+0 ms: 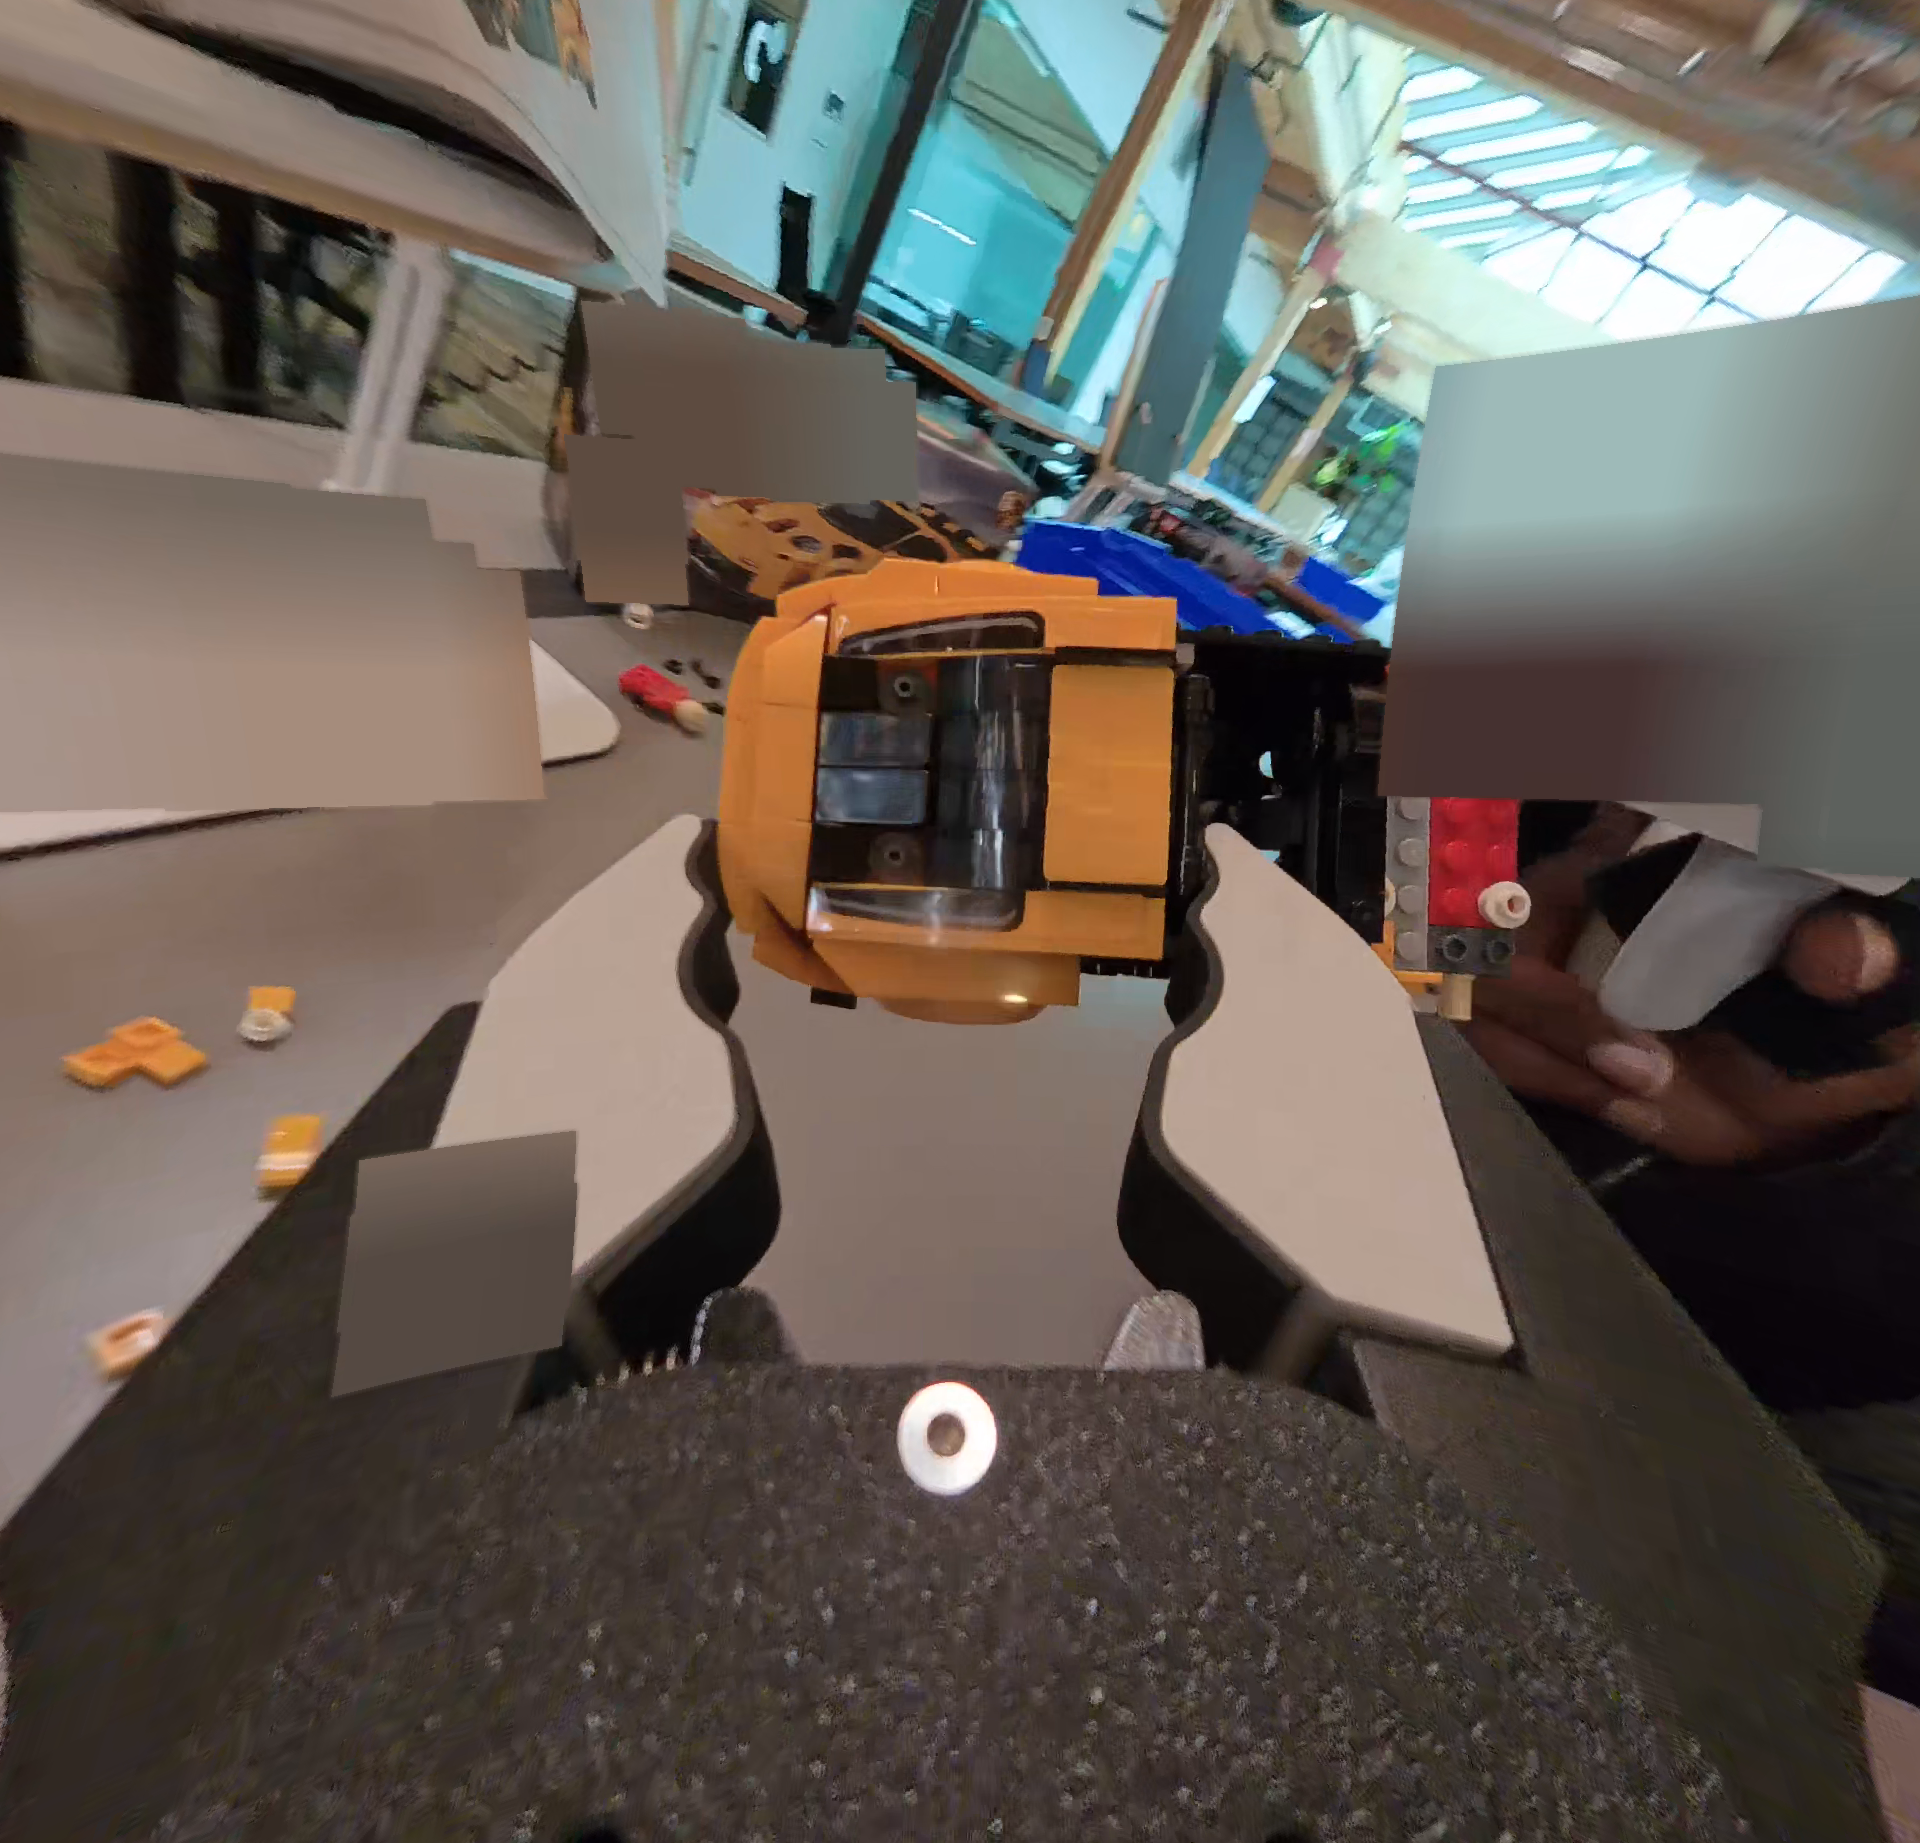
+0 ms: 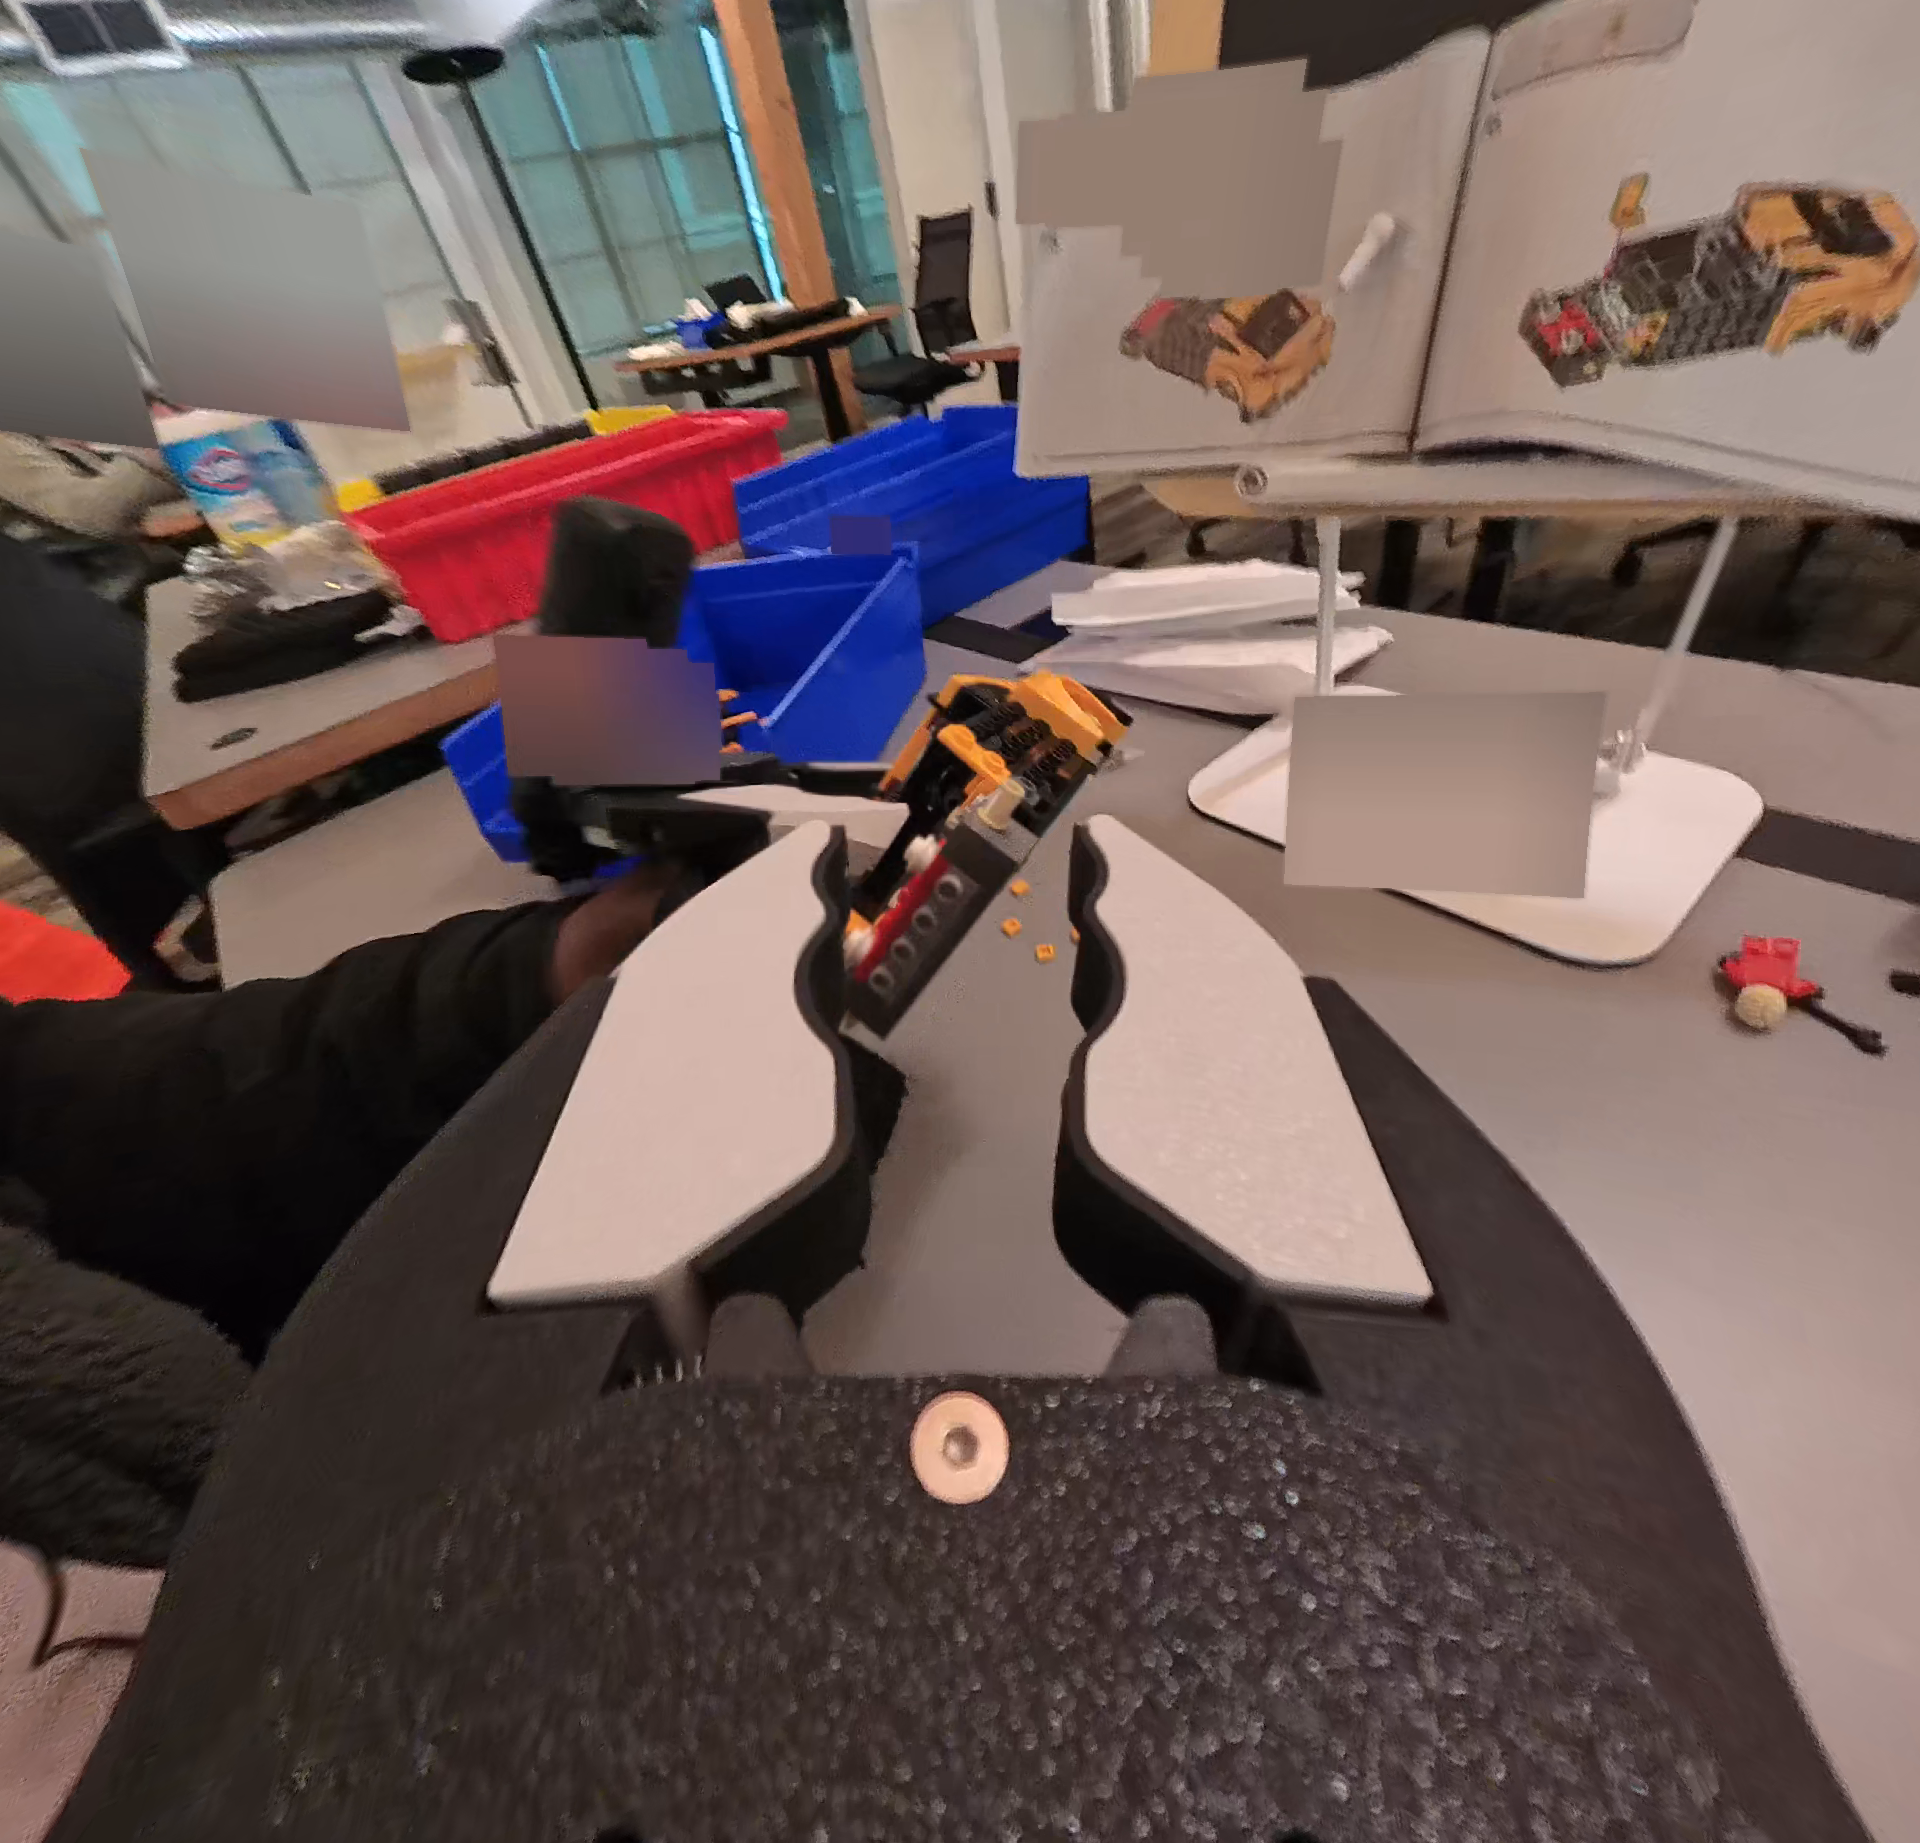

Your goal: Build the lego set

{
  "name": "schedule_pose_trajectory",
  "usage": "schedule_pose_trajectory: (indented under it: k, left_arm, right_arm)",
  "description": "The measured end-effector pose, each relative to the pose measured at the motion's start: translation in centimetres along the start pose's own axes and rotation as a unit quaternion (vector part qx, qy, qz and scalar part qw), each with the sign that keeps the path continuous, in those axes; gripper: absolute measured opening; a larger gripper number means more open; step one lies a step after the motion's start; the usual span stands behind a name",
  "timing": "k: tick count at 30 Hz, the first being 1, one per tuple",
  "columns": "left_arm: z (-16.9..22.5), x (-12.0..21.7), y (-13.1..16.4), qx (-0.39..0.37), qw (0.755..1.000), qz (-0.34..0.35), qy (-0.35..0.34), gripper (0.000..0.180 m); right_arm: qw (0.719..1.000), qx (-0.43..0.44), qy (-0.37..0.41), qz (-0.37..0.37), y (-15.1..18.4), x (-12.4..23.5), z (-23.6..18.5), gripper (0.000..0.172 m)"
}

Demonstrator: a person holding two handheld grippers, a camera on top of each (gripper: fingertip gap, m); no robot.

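The left gripper is clamped on the yellow cab end of a brick-built toy car, held up off the grey table (well in from its edges), fingertips pressing the body's two sides. The car's long axis runs across that gripper, its black frame and red-and-grey block end reaching toward the right gripper. That one stands parted: the block end lies against its left finger, clear of the other, so it is nearer that end. Yellow panels, dark windows, black underframe. Small yellow pieces lie loose on the table.
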State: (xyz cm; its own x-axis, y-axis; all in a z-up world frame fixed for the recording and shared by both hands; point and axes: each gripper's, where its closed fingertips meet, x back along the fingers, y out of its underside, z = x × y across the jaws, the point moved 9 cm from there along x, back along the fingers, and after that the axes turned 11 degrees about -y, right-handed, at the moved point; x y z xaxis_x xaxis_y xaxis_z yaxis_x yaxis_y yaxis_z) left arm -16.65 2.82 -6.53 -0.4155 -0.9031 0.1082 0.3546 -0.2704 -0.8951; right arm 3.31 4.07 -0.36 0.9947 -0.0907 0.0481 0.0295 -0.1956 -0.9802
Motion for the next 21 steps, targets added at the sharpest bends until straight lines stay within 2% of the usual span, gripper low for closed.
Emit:
schedule_pose_trajectory:
  k: [6, 12, 15, 17, 21]
  left_arm:
    - [-0.5, -0.2, 0.2, 0.075, 0.995, -0.012, 0.068, 0.082]
    - [-0.1, -0.5, 0.5, 0.062, 0.993, -0.018, 0.102, 0.082]
    - [0.1, -0.9, 1.0, 0.009, 0.996, -0.051, 0.076, 0.082]
    - [0.2, -1.6, 1.7, -0.059, 0.992, -0.106, 0.032, 0.082]
    - [-0.2, -3.2, 4.0, -0.143, 0.958, -0.247, -0.038, 0.082]
  right_arm:
    - [0.998, 0.040, -0.047, 0.033, -1.0, 2.3, -0.4, 0.039]
    - [0.997, 0.059, -0.049, 0.023, -0.7, 3.3, 0.3, 0.034]
    - [0.994, 0.089, -0.058, -0.018, -0.4, 3.7, 0.4, 0.025]
    - [0.990, 0.107, -0.069, -0.057, 0.0, 4.0, 0.5, 0.016]
    - [0.972, 0.107, -0.076, -0.195, 2.6, 4.0, 1.8, 0.003]
